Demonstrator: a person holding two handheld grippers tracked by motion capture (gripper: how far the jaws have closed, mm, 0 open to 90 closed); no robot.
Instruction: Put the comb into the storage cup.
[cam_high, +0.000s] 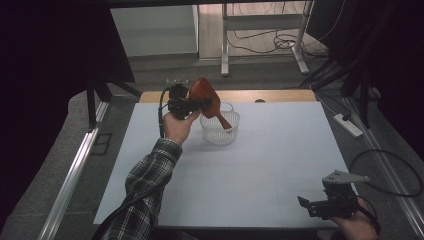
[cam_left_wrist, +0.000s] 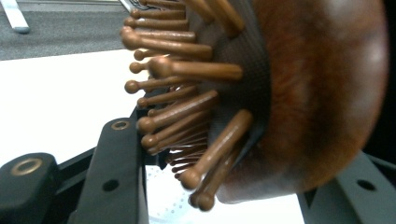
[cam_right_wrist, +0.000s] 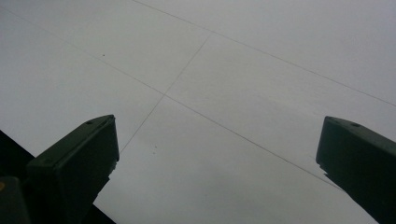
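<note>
Hairbrush (cam_high: 204, 96) clamped by its head in left gripper (cam_high: 192, 104) near bench (cam_high: 280, 165) far edge, long axis slanting handle-down into white basket (cam_high: 220, 129) directly beneath; right gripper (cam_high: 312, 205) jaws apart, idle, well apart at near right corner.

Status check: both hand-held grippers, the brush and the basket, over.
Left hand-held gripper shut on wooden hairbrush, handle dipping into white basket. Right hand-held gripper open, empty, near table edge. Nothing in the way.

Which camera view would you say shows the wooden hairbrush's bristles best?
The left gripper view: the hairbrush sits close up, its round-tipped bristles distinct. The high view shows it small, handle down in the basket. The right gripper view faces table.
</note>
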